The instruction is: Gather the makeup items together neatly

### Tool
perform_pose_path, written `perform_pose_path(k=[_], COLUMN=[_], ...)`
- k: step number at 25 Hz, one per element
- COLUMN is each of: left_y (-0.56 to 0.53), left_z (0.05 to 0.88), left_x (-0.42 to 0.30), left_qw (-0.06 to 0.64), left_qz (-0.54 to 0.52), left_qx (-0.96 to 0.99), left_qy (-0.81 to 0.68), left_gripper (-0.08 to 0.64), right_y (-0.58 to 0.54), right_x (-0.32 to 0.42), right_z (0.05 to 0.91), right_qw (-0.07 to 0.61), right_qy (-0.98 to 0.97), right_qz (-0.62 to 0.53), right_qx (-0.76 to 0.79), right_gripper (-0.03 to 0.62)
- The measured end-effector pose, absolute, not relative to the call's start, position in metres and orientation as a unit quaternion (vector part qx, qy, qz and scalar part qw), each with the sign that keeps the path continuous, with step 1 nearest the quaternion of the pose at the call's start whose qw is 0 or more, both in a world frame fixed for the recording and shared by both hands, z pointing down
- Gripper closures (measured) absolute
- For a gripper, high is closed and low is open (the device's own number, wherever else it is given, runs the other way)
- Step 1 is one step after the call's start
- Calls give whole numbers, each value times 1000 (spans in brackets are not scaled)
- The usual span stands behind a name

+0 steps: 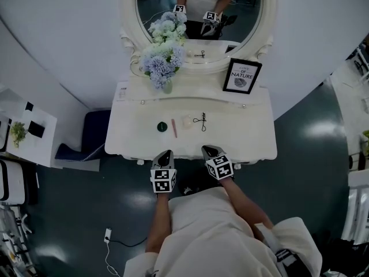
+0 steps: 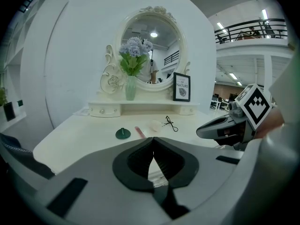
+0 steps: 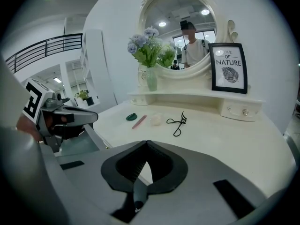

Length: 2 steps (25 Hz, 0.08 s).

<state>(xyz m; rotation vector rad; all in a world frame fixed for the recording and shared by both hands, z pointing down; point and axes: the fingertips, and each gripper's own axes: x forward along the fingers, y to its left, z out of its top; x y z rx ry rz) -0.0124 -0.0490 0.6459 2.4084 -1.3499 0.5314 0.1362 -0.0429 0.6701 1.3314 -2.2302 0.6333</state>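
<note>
White vanity table (image 1: 242, 131) fills the middle of the head view, with dark floor around it. At its near edge, on the person's side of the black eyelash curler (image 1: 201, 120), both grippers hover by the rim. The left gripper (image 1: 166, 153) is nearer than the curler and to its left, and the right gripper (image 1: 206, 149) is almost straight in front of it. Each has its jaws pressed together, tips meeting, with nothing caught between them (each gripper's own view shows only pale tabletop through the small gap behind the tips).

The makeup items lie in a loose row across the tabletop. Just left of the curler is a pale round pad (image 1: 187, 122), left of that a pink stick (image 1: 173, 127), and farthest left a dark green disc (image 1: 162, 127).

Beyond the curler and to its right, a framed print (image 1: 242, 76) stands on the raised back shelf. Beyond it and to its left stands a vase of pale blue flowers (image 1: 163, 62). Behind both rises the oval mirror (image 1: 199, 4).
</note>
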Motion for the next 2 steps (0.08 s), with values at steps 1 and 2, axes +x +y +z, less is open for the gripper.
perform_pose_path(k=[1,2], left_y=[-50,-50], left_z=[646,646], left_x=[-13,-13], left_qw=[164,164], left_qz=[186,185], left_qx=[845,845], left_qy=[-474,-474], left_gripper=[545,545], right_y=[-43,-43], right_x=[136,135], right_z=[670,671], right_qw=[233,233], right_qy=[-812,-812], right_qz=[231,231], right_qx=[484,483], right_gripper=[552,553])
